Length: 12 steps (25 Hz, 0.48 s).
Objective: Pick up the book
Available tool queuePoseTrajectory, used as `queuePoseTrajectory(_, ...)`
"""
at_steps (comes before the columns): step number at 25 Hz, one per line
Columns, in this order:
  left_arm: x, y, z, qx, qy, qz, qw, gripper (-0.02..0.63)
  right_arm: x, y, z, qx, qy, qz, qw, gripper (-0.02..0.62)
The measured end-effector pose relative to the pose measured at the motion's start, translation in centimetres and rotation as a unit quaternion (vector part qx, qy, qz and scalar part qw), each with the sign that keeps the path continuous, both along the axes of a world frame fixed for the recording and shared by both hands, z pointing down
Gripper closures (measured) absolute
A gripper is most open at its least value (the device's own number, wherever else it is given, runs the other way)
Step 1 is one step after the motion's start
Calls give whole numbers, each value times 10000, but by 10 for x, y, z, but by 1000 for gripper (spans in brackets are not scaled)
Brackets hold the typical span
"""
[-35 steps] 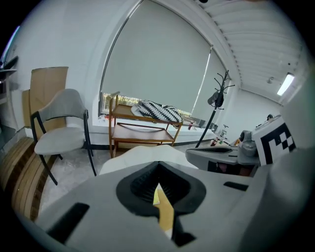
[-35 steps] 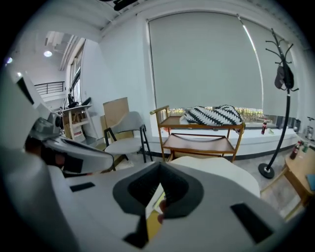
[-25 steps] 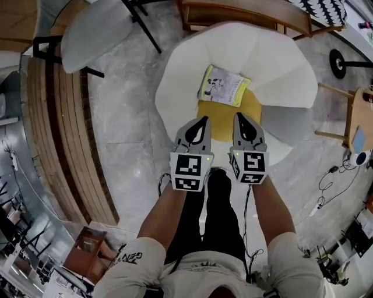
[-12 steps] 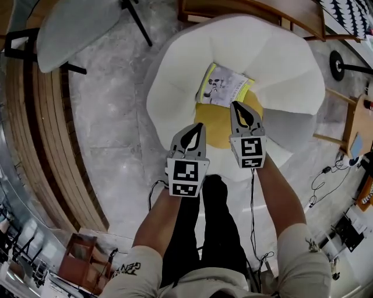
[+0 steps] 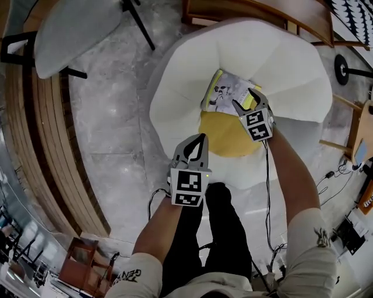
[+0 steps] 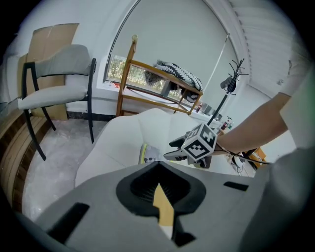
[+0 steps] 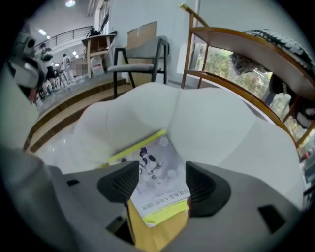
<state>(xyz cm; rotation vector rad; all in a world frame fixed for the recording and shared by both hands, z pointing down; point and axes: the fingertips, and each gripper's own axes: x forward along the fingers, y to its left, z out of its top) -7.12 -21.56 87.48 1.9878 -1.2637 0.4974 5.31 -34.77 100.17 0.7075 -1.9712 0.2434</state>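
Observation:
The book (image 5: 229,92), grey cover with a yellow-green edge, lies tilted against the back of a white armchair (image 5: 175,110), its lower edge on a yellow seat cushion (image 5: 224,135). My right gripper (image 5: 243,99) hangs over the book's near right corner, its jaws opening. In the right gripper view the book (image 7: 160,179) shows between the two pads, which stand apart from it. My left gripper (image 5: 201,137) hovers shut and empty over the chair's front edge. From the left gripper view the book (image 6: 147,153) is half hidden behind the right gripper (image 6: 178,149).
A grey chair with black legs (image 5: 76,29) stands at the far left, with wooden steps (image 5: 52,145) along the left side. A wooden rack (image 5: 250,11) is behind the armchair. Cables (image 5: 332,180) lie on the floor at the right.
My right gripper has gone forward and down onto the book, rolled, and its jaws have parted. The left gripper has sunk a little and stays shut.

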Motion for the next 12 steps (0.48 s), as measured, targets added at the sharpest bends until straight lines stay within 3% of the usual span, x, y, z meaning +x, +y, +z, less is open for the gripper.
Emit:
queuePoseTrajectory(3, 1, 3, 10, -49, 23, 37, 10000, 594, 17, -9, 28, 39, 588, -538, 9968, 317)
queuePoseTrajectory(12, -2, 4, 47, -98, -122, -151, 9998, 594, 51, -36, 89, -366, 845, -250, 9954, 281)
